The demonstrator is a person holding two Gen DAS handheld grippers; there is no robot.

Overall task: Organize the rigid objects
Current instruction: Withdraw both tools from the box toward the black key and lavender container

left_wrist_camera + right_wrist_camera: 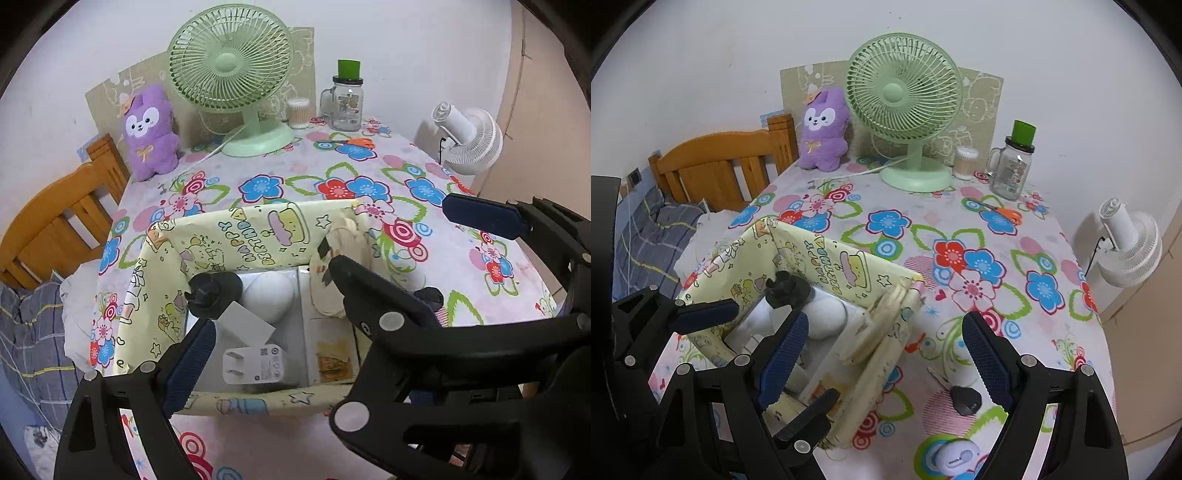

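Bedroom table, mid-tidy: my left gripper (332, 291) wide open, empty, above yellow storage box (229, 236). Charger plug (255, 365), white egg-shaped item (271, 295), black knob thing (212, 293) already in box. My right gripper (886, 358) also spread, holding nothing. Car key (962, 397) on tablecloth (923, 206), 5 o'clock of box, white case (955, 458) below it. Next, I reckon: right drops onto key, pinches low, flat obj.

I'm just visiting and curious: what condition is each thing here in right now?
left gripper: open, empty
right gripper: open, empty
yellow box: open-topped, holding items
white charger: lying in the box
car key: on the table, outside the box
green fan: upright
glass jar: lidded, upright
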